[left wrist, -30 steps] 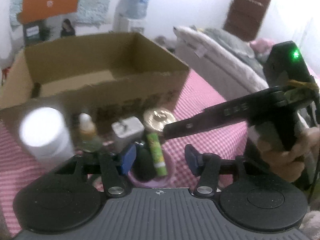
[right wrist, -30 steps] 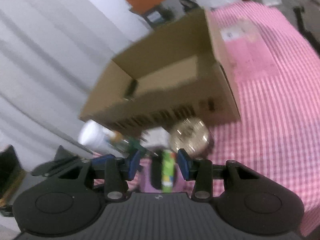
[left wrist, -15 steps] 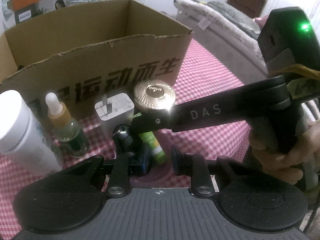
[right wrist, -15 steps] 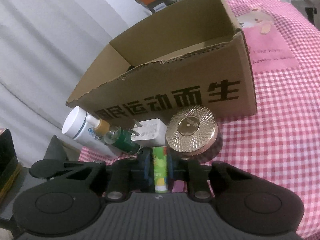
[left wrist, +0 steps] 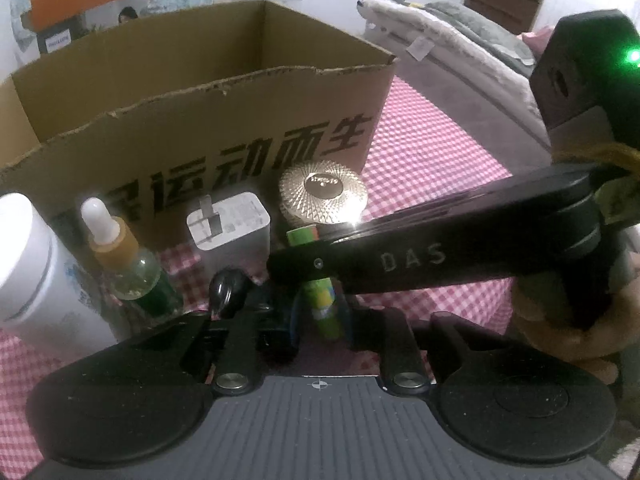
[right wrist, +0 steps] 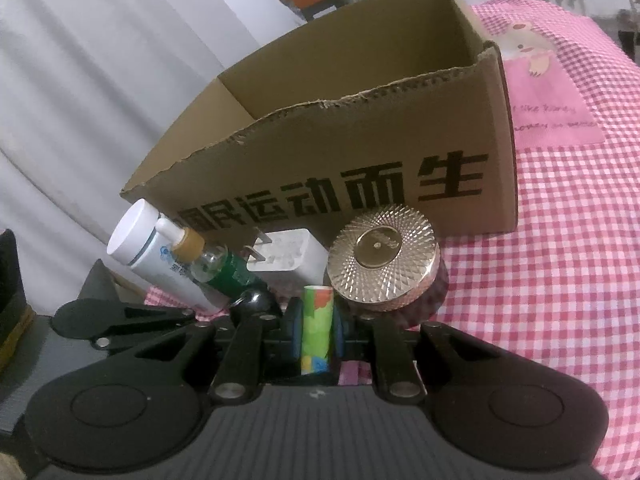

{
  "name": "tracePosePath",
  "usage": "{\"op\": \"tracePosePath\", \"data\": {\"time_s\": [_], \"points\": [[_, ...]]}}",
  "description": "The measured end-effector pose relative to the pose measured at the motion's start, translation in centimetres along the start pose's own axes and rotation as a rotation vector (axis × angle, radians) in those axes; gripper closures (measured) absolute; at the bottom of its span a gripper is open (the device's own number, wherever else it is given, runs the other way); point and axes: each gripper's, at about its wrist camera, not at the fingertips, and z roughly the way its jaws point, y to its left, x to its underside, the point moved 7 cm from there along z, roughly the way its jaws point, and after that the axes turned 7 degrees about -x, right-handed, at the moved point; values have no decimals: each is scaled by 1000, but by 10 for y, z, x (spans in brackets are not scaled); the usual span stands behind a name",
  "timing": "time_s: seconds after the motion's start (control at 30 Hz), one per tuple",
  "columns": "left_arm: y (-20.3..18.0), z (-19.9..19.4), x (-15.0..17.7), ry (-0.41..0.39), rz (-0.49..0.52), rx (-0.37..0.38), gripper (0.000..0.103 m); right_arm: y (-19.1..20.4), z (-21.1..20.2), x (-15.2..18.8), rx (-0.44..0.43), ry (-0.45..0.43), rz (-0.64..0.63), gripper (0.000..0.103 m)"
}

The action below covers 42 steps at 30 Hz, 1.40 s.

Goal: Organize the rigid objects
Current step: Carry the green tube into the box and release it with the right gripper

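Note:
A short green patterned tube (right wrist: pixel 316 328) stands just in front of the open cardboard box (right wrist: pixel 360 152). My right gripper (right wrist: pixel 317 332) is shut on it, with a blue pad pressed on each side. In the left wrist view the right gripper (left wrist: pixel 288 270) reaches in from the right across the tube (left wrist: pixel 320 304). The tube's lower part sits between the pads of my left gripper (left wrist: pixel 321 320), which is shut on it. A glossy black object (left wrist: pixel 230 292) leans just outside the left finger.
Along the box (left wrist: pixel 240 148) front stand a gold-lidded jar (left wrist: pixel 324 192), a white charger (left wrist: pixel 230 224), a dropper bottle (left wrist: pixel 120 256) and a white bottle (left wrist: pixel 32 272). A pink checked cloth (left wrist: pixel 432 168) covers the table. A hand (left wrist: pixel 560 332) holds the right gripper. White curtain hangs left.
Both grippers came down toward the objects and their jaws closed from wide apart onto the green tube. The black object, at first between the left jaws, now lies outside the left finger.

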Motion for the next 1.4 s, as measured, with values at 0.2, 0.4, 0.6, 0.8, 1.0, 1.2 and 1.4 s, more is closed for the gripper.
{"op": "tracePosePath", "data": {"time_s": [0.2, 0.4, 0.6, 0.8, 1.0, 1.2, 1.4], "points": [[-1, -22, -2, -66, 14, -14, 88, 17, -20, 0, 0, -46, -41, 86], [3, -61, -18, -174, 17, -49, 88, 51, -42, -14, -10, -108, -114, 86], [34, -103, -55, -278, 3, -112, 88, 99, -54, -64, -75, -153, -238, 86], [86, -97, -91, -239, -71, -156, 88, 123, -18, -127, -158, -70, -262, 86], [128, -47, -91, -63, -135, -158, 88, 93, 61, -164, -199, 144, -78, 86], [147, -10, -78, 84, -128, -189, 86, 62, 122, -161, -173, 323, 44, 87], [158, -7, -72, 129, -156, -194, 79, 46, 163, -156, -154, 458, 131, 85]]}}
